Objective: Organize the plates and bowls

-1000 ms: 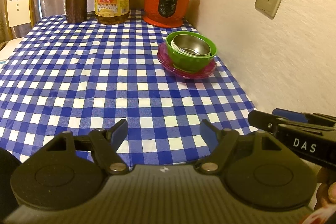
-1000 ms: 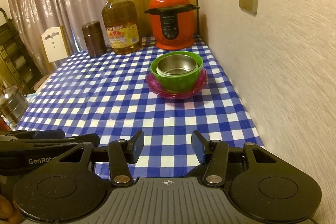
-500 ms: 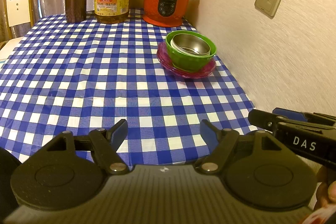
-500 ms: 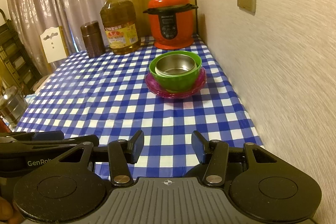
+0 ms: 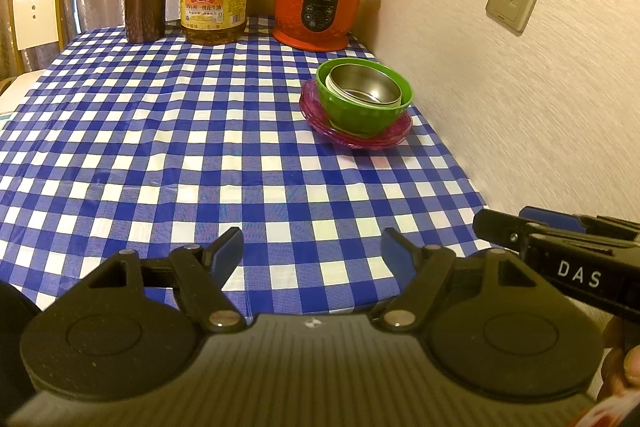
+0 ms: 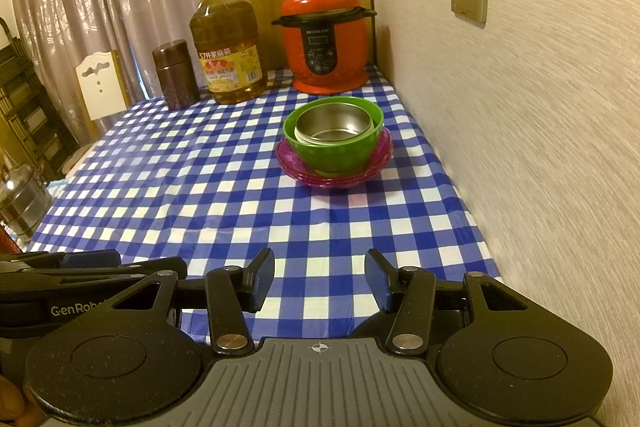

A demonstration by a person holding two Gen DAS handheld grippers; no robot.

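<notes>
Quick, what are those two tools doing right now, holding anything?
Left tool: open, holding nothing.
Right tool: open, holding nothing.

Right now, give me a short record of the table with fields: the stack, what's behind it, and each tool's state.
stack: steel bowl inside green bowl, on pink plate
stack place: right side of checked table, near wall
behind: red cooker, oil bottle, brown canister
left tool: open, holding nothing
right tool: open, holding nothing
</notes>
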